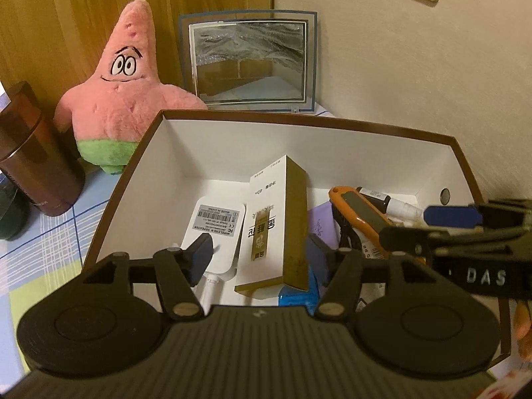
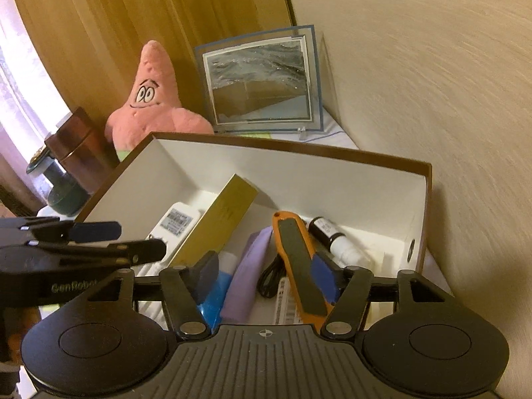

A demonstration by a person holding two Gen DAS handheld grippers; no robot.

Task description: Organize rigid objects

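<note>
A brown-rimmed white box [image 1: 232, 118] [image 2: 299, 148] holds several items. A white and gold carton [image 1: 279, 219] [image 2: 219, 219] lies tilted in it, next to a white wireless repeater [image 1: 216, 222] [image 2: 176, 222]. An orange and black tool [image 1: 359, 209] [image 2: 299, 259], a small dark spray bottle [image 2: 329, 236], a purple packet [image 2: 246, 282] and a blue packet [image 2: 212, 296] lie there too. My left gripper [image 1: 259, 256] is open over the carton, not touching it. My right gripper [image 2: 266, 276] is open over the box, its right finger [image 2: 322, 276] by the orange tool.
A pink star plush [image 1: 123, 89] [image 2: 153, 99] and a framed sand picture [image 1: 249, 63] [image 2: 262, 83] stand behind the box. A brown tumbler [image 1: 30, 153] [image 2: 79, 146] stands at the left. The wall is close on the right.
</note>
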